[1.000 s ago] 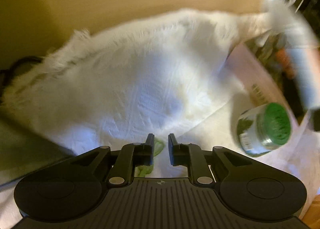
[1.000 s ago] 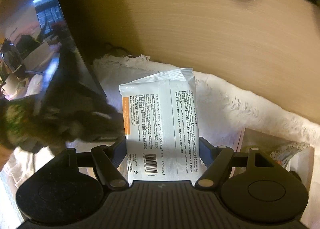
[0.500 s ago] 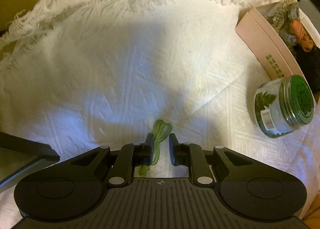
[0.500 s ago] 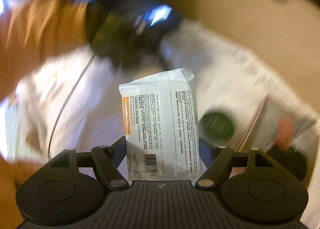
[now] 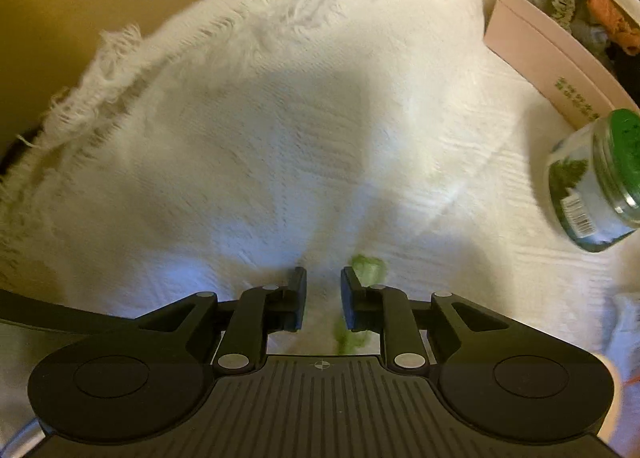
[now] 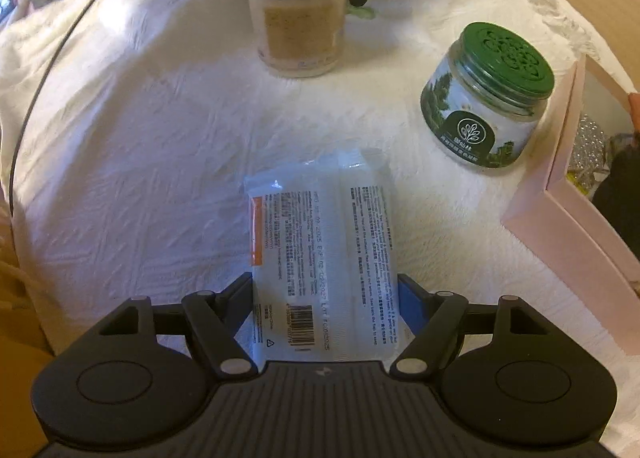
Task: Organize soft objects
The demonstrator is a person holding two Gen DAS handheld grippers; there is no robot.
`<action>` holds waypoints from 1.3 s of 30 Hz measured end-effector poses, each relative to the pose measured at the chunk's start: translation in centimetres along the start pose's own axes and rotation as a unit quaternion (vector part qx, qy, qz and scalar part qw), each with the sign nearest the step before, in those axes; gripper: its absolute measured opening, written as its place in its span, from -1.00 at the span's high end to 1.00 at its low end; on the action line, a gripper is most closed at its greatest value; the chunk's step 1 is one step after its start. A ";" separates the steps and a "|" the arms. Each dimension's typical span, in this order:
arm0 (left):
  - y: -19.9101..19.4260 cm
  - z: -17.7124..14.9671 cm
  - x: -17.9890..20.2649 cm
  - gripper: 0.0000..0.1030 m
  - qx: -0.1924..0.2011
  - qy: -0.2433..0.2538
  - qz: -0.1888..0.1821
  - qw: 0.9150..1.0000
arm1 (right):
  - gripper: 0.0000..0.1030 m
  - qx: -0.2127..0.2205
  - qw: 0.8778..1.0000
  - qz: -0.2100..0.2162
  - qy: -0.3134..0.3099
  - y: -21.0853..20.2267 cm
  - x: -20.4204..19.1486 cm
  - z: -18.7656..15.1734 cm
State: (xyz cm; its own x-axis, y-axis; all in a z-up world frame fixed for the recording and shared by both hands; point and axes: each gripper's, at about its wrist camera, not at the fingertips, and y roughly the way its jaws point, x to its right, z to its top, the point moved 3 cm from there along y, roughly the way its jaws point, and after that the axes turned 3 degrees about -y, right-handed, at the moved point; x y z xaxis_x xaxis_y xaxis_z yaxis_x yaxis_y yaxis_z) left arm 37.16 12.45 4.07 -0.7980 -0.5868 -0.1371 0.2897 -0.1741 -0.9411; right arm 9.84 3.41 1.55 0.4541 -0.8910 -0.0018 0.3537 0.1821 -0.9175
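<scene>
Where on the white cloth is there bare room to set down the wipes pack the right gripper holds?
Bare cloth lies left of the wipes pack, below the tan jar. It is crowded on the right, between the green-lidded jar and pink box.

Your left tool (image 5: 323, 290) and right tool (image 6: 325, 298) are both matte black, each with a ribbed central plate, two round domed housings, silver pivot screws on the linkage arms and a small mark at the plate's front edge, the right one showing blue pads (image 6: 410, 306).
</scene>
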 end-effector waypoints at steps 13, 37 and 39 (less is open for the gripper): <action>1.3 -1.1 1.3 0.38 -0.037 0.000 -0.058 0.998 | -0.80 0.062 0.998 -0.013 0.030 0.6 -0.6 -0.9; -8.4 -4.1 -1.3 0.82 0.131 -0.071 -0.016 0.989 | -0.87 0.019 1.000 0.004 -0.001 1.1 -0.8 -0.5; -10.9 -5.4 -1.6 0.82 0.153 -0.090 -0.013 0.984 | -0.87 0.020 1.000 0.006 -0.002 1.3 -0.8 -0.5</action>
State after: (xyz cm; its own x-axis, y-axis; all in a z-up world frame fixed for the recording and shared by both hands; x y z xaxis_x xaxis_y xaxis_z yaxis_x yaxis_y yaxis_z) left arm 32.42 19.55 12.90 -0.7081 -0.7054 -0.0310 0.4386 -0.4050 -0.8022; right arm 9.51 4.13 0.17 0.4615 -0.8871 -0.0108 0.3811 0.2092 -0.9005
